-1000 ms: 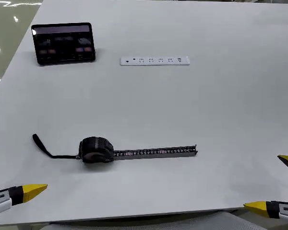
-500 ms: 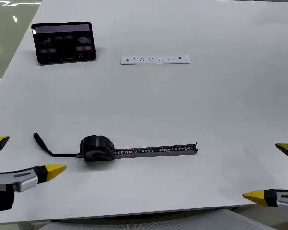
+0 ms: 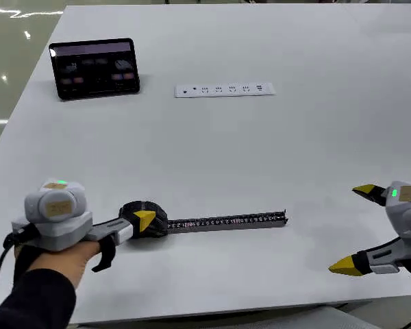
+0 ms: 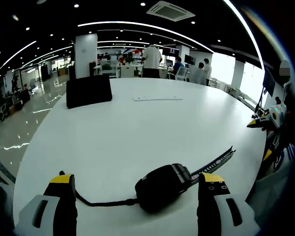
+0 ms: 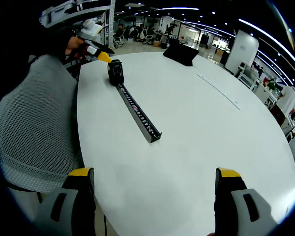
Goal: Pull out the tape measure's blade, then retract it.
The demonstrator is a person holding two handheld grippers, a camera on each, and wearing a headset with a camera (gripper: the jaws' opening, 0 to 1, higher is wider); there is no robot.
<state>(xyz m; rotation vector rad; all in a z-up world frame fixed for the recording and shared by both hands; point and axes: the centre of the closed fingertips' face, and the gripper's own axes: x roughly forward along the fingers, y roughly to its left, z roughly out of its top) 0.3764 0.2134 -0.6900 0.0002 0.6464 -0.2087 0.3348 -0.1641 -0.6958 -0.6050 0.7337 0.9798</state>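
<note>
The black tape measure (image 3: 147, 218) lies near the table's front edge, its blade (image 3: 226, 221) drawn out to the right and ending in a hook (image 3: 285, 218). My left gripper (image 3: 130, 232) is open, one yellow-tipped finger (image 3: 144, 219) right against the case. In the left gripper view the case (image 4: 163, 187) and its black strap (image 4: 103, 201) lie between the jaws of the left gripper (image 4: 137, 183). My right gripper (image 3: 351, 228) stands open well to the right of the hook. In its own view the right gripper (image 5: 154, 173) points at the blade end (image 5: 155, 136), with nothing between the jaws.
A dark tablet (image 3: 94, 67) stands at the back left and a white power strip (image 3: 225, 90) lies behind the middle. The white table (image 3: 294, 151) has a front edge close to both grippers. A mesh chair (image 5: 34, 123) sits beside the table edge.
My left gripper has come in from the lower left up to the tape measure's case. The right gripper has risen and moved slightly inward. The tape measure lies as before.
</note>
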